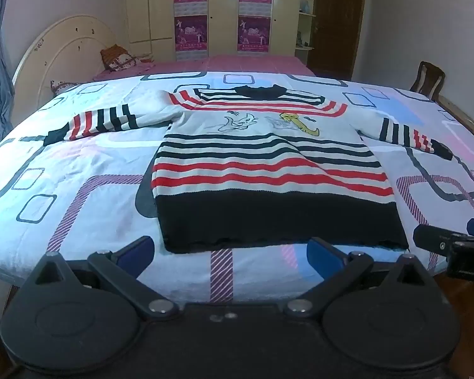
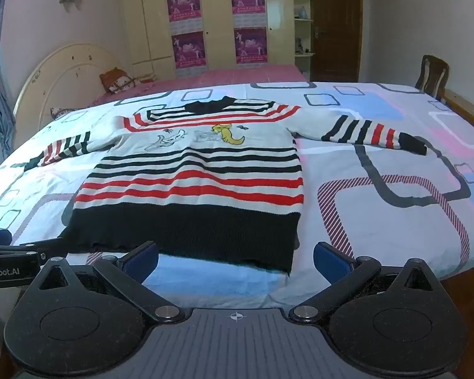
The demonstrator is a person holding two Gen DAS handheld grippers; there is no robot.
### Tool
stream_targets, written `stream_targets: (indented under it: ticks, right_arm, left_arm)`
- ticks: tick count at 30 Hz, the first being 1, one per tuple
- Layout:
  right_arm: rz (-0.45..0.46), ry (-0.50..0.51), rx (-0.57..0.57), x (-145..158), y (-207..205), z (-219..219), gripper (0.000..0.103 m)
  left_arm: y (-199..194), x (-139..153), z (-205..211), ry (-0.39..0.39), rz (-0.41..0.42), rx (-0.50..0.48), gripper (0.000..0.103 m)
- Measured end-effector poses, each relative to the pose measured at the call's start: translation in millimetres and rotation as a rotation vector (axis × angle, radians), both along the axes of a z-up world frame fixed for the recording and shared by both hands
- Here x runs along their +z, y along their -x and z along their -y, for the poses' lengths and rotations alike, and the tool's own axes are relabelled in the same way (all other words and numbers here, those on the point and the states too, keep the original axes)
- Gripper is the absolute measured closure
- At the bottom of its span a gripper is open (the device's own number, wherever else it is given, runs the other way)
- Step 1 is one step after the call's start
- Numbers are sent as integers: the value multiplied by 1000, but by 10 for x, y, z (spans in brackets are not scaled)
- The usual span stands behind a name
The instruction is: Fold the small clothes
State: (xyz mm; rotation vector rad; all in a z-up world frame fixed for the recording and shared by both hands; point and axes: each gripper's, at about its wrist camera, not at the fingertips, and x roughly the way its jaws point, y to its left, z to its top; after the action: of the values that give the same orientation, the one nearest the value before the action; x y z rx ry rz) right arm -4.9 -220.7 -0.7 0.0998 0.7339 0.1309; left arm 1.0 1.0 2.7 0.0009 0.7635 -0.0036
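Observation:
A small striped sweater (image 1: 262, 164) lies flat, front up, on the patterned bed sheet (image 1: 88, 170), both sleeves spread out sideways. It has white, black and red stripes, a black hem and cartoon figures on the chest. It also shows in the right wrist view (image 2: 199, 183). My left gripper (image 1: 229, 252) is open and empty, just short of the black hem near its middle. My right gripper (image 2: 235, 259) is open and empty, in front of the hem's right corner. The right gripper shows at the right edge of the left wrist view (image 1: 452, 243).
The bed sheet (image 2: 379, 208) ends at the near edge under both grippers. A pink bed (image 1: 237, 63) with a pillow (image 1: 120, 58) and rounded headboard stands behind. A wooden chair (image 2: 431, 75) is at the far right. Wardrobes with posters line the back wall.

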Motion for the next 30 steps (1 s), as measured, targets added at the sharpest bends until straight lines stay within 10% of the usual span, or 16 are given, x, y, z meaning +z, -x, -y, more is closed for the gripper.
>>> stream_targets:
  ticks: [30]
  right_arm:
    - [10, -8, -4, 21, -16, 33, 0]
  left_arm:
    - [5, 17, 7, -6, 3, -1, 0]
